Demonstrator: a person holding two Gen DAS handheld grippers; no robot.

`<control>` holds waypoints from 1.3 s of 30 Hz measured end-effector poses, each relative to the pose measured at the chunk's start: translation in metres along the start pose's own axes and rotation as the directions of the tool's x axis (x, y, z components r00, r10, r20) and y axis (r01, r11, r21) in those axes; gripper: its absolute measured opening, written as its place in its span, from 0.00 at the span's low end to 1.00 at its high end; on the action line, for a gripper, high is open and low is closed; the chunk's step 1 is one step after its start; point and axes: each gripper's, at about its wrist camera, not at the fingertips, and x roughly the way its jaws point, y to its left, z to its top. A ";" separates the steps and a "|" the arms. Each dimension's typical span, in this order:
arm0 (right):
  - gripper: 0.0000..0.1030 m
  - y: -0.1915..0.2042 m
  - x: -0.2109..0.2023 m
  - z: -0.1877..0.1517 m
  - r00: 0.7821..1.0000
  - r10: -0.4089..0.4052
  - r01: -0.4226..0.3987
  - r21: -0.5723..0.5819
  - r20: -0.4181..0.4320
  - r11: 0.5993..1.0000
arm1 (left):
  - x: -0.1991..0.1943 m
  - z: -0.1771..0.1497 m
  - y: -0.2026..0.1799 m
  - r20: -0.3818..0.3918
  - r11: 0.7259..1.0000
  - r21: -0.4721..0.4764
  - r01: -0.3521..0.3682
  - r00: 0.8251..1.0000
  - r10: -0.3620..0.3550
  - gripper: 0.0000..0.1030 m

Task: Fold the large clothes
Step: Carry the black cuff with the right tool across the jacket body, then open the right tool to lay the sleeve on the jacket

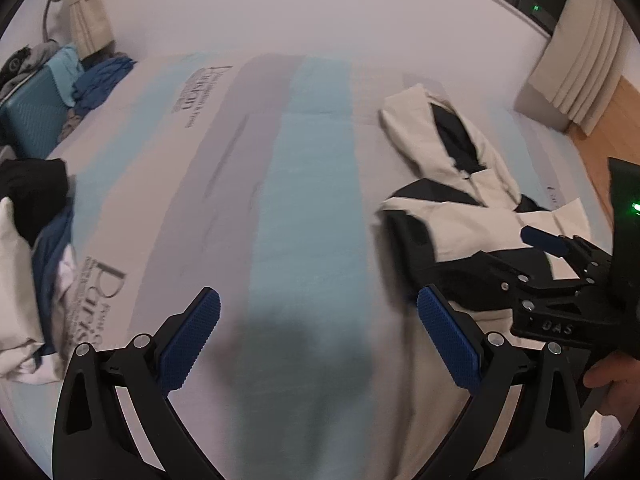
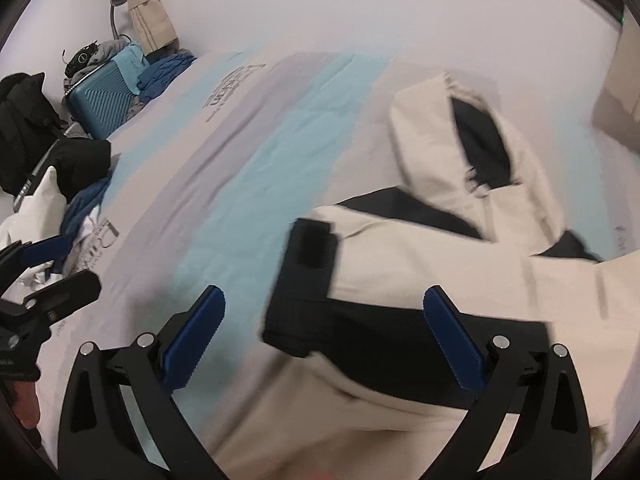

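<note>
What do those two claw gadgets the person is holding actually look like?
Both match: the left claw and right claw have black plastic frames with silver rivets and textured blue pads. The right claw's body reads "DAS" in the left wrist view, beside a green light. A bare hand shows; no cables.

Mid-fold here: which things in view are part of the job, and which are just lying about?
Job:
cream and black jacket
bedsheet it lies on
left gripper, open
right gripper, open

Lying about:
teal suitcase
blue garment
clothes pile
desk lamp
curtain
</note>
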 end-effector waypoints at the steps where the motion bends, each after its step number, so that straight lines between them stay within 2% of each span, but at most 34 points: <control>1: 0.93 -0.005 -0.005 0.000 1.000 -0.011 0.011 -0.006 0.005 1.000 | 0.003 0.002 -0.009 -0.001 1.000 0.006 0.013 1.000 -0.013 0.94; 4: 0.93 -0.026 -0.024 -0.003 0.999 -0.049 0.049 -0.015 0.013 0.999 | 0.014 0.007 -0.033 -0.018 0.999 0.016 0.043 0.999 -0.042 0.94; 13: 0.93 -0.113 -0.073 -0.016 0.994 -0.112 0.112 0.078 -0.001 0.991 | 0.033 0.017 -0.100 -0.044 0.990 0.087 0.115 0.993 -0.111 0.94; 22: 0.93 -0.173 -0.097 -0.025 0.980 -0.197 0.194 0.100 0.028 0.976 | 0.046 0.027 -0.143 -0.067 0.988 0.117 0.105 0.993 -0.098 0.94; 33: 0.93 -0.212 -0.084 0.018 0.985 -0.162 0.161 0.014 0.060 0.987 | 0.059 0.075 -0.192 -0.028 0.980 0.177 0.092 0.996 -0.089 0.94; 39: 0.93 -0.238 -0.046 0.052 0.989 -0.135 0.136 -0.011 0.059 0.991 | 0.098 0.110 -0.206 -0.019 0.976 0.192 0.100 0.995 -0.098 0.94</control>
